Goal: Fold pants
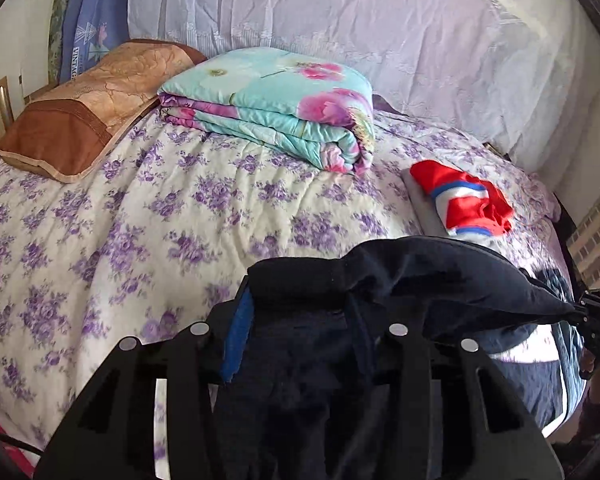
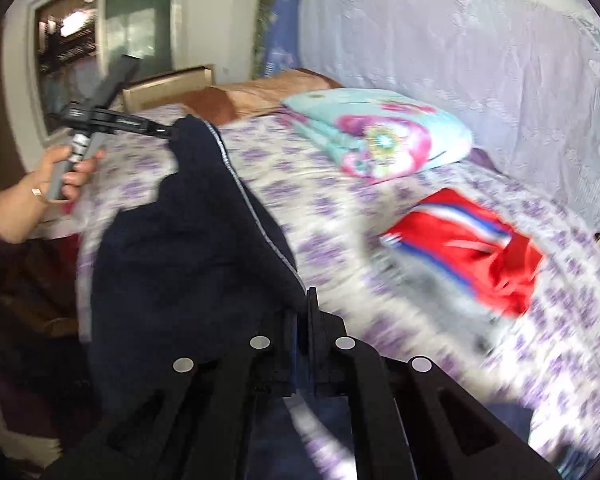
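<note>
We look over a bed [image 1: 140, 216] spread with a purple-flowered sheet, a folded floral quilt [image 1: 272, 108] at upper centre and a red garment [image 1: 468, 204] at right. Low in the left wrist view, our left gripper [image 1: 300, 320] is clamped on the dark pants [image 1: 420, 276], lifted above the sheet. In the right wrist view, our right gripper [image 2: 302, 320] pinches the same pants' piped edge at lower centre.
</note>
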The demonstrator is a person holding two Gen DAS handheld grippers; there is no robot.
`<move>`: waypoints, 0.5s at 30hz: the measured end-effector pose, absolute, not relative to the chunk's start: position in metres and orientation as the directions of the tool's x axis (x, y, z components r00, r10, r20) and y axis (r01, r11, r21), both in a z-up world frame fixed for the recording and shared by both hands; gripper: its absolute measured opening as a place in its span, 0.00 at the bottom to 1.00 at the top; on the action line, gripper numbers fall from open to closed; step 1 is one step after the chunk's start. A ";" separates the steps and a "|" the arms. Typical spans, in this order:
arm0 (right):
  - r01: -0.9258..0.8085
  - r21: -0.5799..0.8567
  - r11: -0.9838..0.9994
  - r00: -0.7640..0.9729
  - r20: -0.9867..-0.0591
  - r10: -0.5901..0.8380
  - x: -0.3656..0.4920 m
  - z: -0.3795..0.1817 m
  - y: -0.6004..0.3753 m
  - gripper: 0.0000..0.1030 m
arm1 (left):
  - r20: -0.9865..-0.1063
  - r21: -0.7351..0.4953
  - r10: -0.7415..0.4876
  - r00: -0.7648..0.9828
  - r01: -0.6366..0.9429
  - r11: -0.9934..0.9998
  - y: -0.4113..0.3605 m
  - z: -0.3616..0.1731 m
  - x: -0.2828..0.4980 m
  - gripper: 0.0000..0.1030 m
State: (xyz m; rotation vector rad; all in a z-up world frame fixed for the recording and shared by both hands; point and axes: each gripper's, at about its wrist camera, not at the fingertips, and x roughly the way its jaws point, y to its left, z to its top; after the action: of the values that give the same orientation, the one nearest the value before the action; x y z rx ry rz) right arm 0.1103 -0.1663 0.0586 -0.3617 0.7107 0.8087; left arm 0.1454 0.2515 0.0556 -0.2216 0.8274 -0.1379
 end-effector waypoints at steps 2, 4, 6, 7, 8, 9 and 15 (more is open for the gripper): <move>-0.790 0.036 0.612 0.407 -0.716 0.567 0.064 0.038 -0.165 0.04 | -0.726 -0.234 -0.206 0.656 0.046 0.971 0.253 0.044 0.105 0.42; -0.806 0.080 0.586 0.336 -0.754 0.565 0.026 0.002 -0.154 0.04 | -0.762 -0.209 -0.187 0.620 0.038 0.977 0.255 0.019 0.082 0.42; -0.798 0.144 0.585 0.273 -0.779 0.565 0.004 -0.035 -0.149 0.04 | -0.810 -0.197 -0.165 0.563 0.004 0.980 0.261 -0.016 0.065 0.42; -0.789 0.157 0.594 0.260 -0.791 0.555 -0.001 -0.053 -0.146 0.05 | -0.831 -0.207 -0.164 0.531 -0.023 0.978 0.266 -0.034 0.060 0.44; -0.776 0.159 0.610 0.265 -0.796 0.544 -0.006 -0.066 -0.146 0.05 | -0.846 -0.223 -0.169 0.506 -0.047 0.974 0.270 -0.047 0.055 0.45; -0.765 0.163 0.623 0.275 -0.792 0.545 -0.007 -0.076 -0.145 0.05 | -0.855 -0.243 -0.176 0.488 -0.077 0.967 0.275 -0.058 0.051 0.45; -0.738 0.188 0.648 0.321 -0.747 0.582 -0.010 -0.081 -0.142 0.05 | -0.767 -0.416 -0.283 0.577 -0.110 0.903 0.292 -0.035 0.025 0.63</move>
State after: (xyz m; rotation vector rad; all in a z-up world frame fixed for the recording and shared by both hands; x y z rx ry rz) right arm -0.0099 -0.1418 -0.0807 -0.2009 0.8881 0.8750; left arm 0.0246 0.2923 -0.0354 -0.4507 0.9594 -0.1047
